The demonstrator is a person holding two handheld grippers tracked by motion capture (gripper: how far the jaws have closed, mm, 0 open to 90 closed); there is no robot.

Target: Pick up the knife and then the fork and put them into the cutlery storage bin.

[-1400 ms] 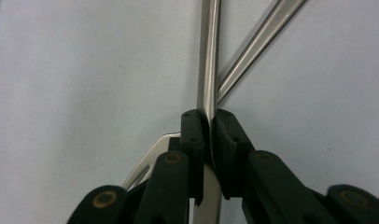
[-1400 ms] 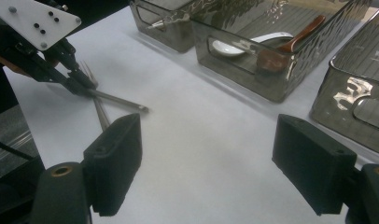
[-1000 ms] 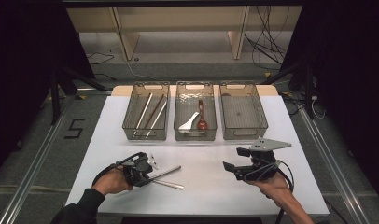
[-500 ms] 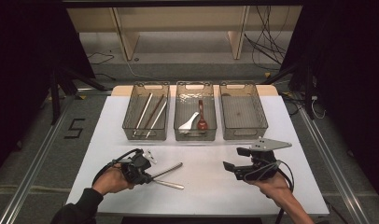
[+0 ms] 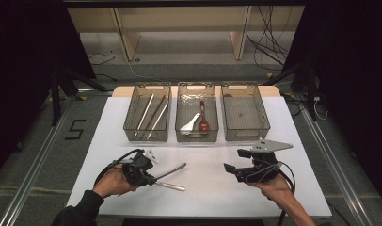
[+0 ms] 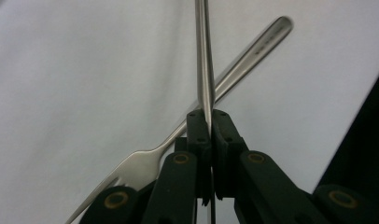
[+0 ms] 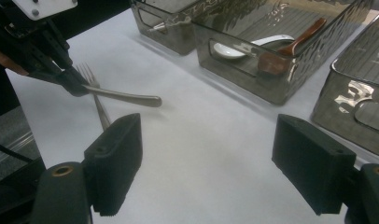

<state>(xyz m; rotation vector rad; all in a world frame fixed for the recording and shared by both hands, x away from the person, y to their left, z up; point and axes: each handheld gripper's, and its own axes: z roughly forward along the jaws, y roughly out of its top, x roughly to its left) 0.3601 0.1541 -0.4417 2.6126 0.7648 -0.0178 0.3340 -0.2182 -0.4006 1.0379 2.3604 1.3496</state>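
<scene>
My left gripper (image 5: 150,179) (image 6: 211,121) is shut on one end of a slim metal utensil (image 5: 172,170) (image 6: 204,60), whose handle points away toward the table's middle. I cannot tell what kind of utensil it is. A steel fork (image 5: 172,186) (image 6: 234,70) lies flat on the white table beneath it and crosses under it, tines near the jaws. In the right gripper view the left gripper (image 7: 73,86) holds the utensil (image 7: 124,97) just over the fork (image 7: 95,88). My right gripper (image 5: 234,160) (image 7: 213,158) hovers open above the table at the front right, holding nothing.
Three clear bins stand in a row at the back. The left bin (image 5: 131,127) holds chopsticks. A white spoon (image 5: 191,123) and a brown spoon (image 5: 203,118) lie in the middle bin (image 5: 179,129). Nothing lies in the right bin (image 5: 264,125).
The left gripper has shifted slightly to the right, and the held utensil's far end has risen a little. The right gripper has stayed put.
</scene>
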